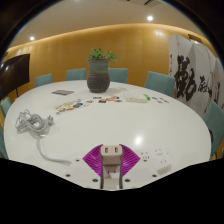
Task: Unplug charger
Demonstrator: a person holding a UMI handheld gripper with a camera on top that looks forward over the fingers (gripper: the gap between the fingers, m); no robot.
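Note:
A small white charger (110, 154), its face with two slots turned toward the camera, sits between the magenta pads (94, 160) of my gripper (110, 160), just above the near edge of the round white table (150, 125). Both pads press against the charger's sides, so the gripper is shut on it. A white socket strip (155, 158) lies on the table just right of the fingers. No cable runs from the charger that I can see.
A coiled white cable with an adapter (33, 124) lies at the left of the table. A dark pot with a green plant (98, 75) stands at the far side, with cards and small items (110, 99) before it. Teal chairs (160, 82) ring the table.

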